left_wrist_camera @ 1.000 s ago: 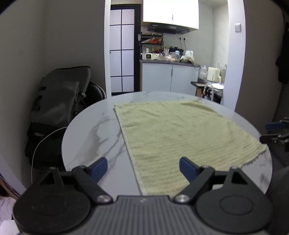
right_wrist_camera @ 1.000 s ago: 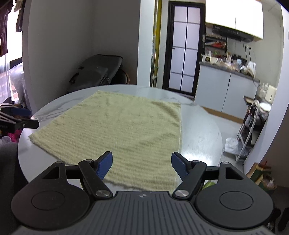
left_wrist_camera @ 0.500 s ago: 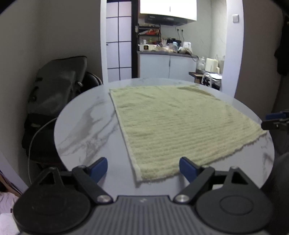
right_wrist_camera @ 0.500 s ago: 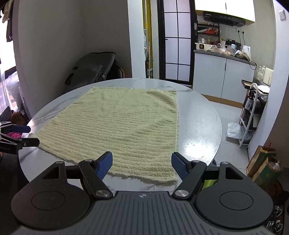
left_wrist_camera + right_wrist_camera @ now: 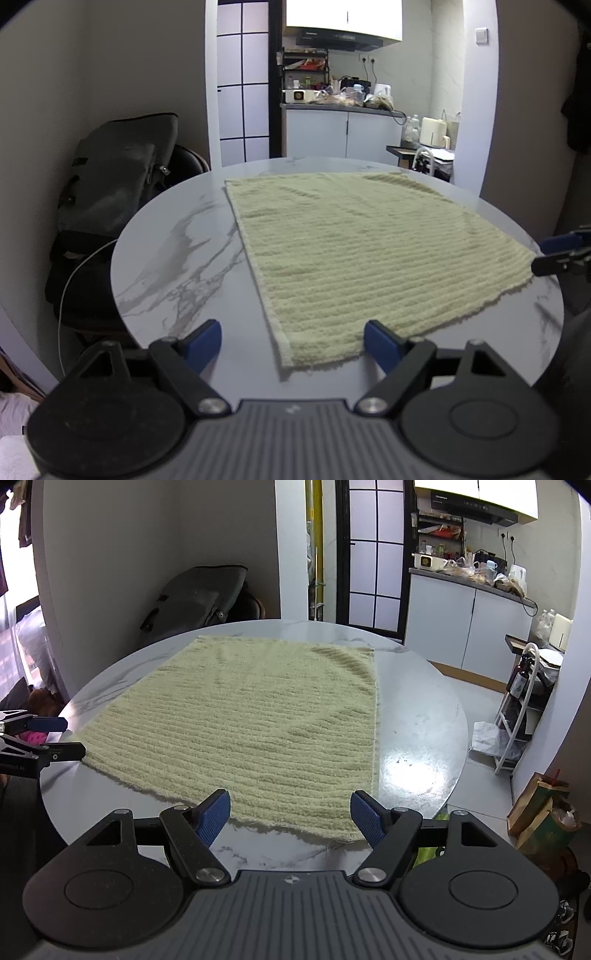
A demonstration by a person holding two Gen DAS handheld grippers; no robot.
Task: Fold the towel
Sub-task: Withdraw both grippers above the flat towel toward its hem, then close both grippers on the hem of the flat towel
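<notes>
A pale yellow-green ribbed towel [image 5: 362, 251] lies spread flat on the round marble table [image 5: 177, 258]. My left gripper [image 5: 291, 339] hovers at the towel's near left corner. Its jaws are closing, the corner lies between the blue pads, and neither pad touches it. My right gripper [image 5: 290, 814] stands open over the towel's [image 5: 258, 723] near right corner, its pads clear of the cloth. Each gripper shows at the edge of the other's view: the right gripper [image 5: 561, 251] at the right, the left gripper [image 5: 48, 738] at the left.
A black bag [image 5: 110, 177] rests on a chair behind the table at the left, with a white cable [image 5: 74, 273] hanging below. A kitchen counter [image 5: 340, 107] stands beyond the doorway. A white rack [image 5: 517, 716] and a paper bag [image 5: 543, 812] stand on the floor to the right.
Both views have drawn back, so the towel's near edge and corners now show between the fingers instead of under them. The left jaws have narrowed slightly.
</notes>
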